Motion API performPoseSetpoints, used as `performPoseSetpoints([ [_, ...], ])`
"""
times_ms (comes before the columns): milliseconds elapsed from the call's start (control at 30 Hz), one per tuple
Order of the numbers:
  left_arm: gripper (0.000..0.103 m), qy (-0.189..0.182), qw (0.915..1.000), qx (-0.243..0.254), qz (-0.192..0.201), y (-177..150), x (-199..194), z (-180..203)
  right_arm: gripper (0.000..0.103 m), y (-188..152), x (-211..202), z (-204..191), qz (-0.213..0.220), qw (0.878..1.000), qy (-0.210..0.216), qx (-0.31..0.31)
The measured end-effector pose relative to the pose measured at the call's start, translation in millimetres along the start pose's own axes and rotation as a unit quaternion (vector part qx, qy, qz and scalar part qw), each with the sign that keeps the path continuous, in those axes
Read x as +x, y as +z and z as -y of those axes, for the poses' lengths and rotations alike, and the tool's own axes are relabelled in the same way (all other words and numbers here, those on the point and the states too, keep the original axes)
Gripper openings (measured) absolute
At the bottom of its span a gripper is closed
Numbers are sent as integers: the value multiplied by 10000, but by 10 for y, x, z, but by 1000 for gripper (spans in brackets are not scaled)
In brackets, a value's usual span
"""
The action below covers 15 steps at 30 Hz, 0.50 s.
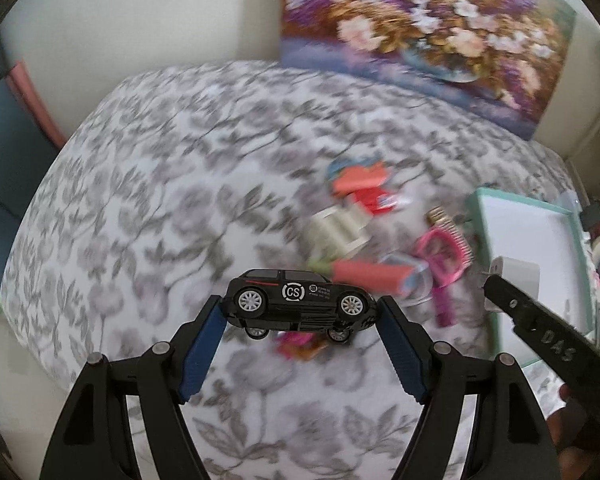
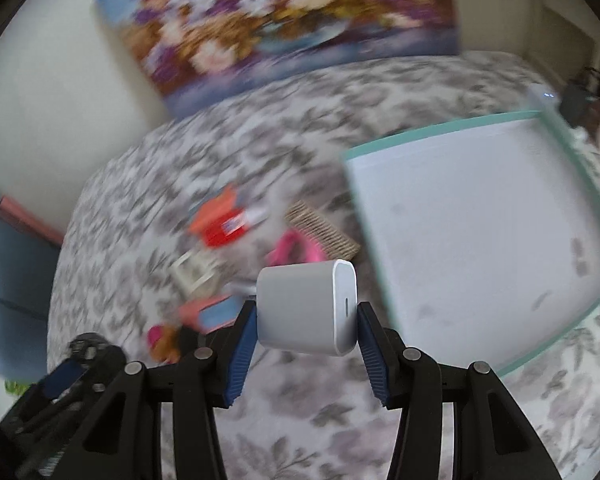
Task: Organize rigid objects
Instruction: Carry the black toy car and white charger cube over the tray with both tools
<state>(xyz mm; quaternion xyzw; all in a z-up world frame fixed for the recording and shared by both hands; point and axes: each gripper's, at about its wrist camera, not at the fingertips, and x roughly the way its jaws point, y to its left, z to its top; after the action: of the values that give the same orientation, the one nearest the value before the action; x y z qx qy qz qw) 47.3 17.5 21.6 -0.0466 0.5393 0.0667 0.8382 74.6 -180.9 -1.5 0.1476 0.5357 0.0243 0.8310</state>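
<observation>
My left gripper [image 1: 300, 308] is shut on a black toy car [image 1: 300, 300] with a CS logo, held sideways by its ends above the bed. My right gripper [image 2: 306, 312] is shut on a white charger block [image 2: 306, 306], also lifted off the bedspread; in the left wrist view the same charger block [image 1: 514, 276] shows at the tip of the right gripper's arm. A shallow white box with a mint-green rim [image 2: 440, 126] lies to the right of the charger block. The same box [image 1: 474, 204] sits at the right edge of the left wrist view.
A blurred pile lies on the floral bedspread [image 1: 160, 200]: red and orange packets [image 1: 364, 188], a pink comb [image 1: 444, 256], a brush [image 2: 324, 230], a pale spool [image 1: 336, 232]. A flower painting [image 1: 420, 28] leans on the wall behind. The left gripper's arm [image 2: 72, 376] shows at lower left.
</observation>
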Motion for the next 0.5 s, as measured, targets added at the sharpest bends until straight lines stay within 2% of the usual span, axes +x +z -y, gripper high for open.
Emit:
performPoseSetpoints([
  [167, 77, -175, 9995, 272, 47, 186, -61, 412, 52, 164, -43, 451, 237, 9978, -388, 488],
  [500, 77, -545, 9958, 707, -215, 297, 149, 1372, 52, 271, -12, 1379, 240, 9825, -1064, 1512],
])
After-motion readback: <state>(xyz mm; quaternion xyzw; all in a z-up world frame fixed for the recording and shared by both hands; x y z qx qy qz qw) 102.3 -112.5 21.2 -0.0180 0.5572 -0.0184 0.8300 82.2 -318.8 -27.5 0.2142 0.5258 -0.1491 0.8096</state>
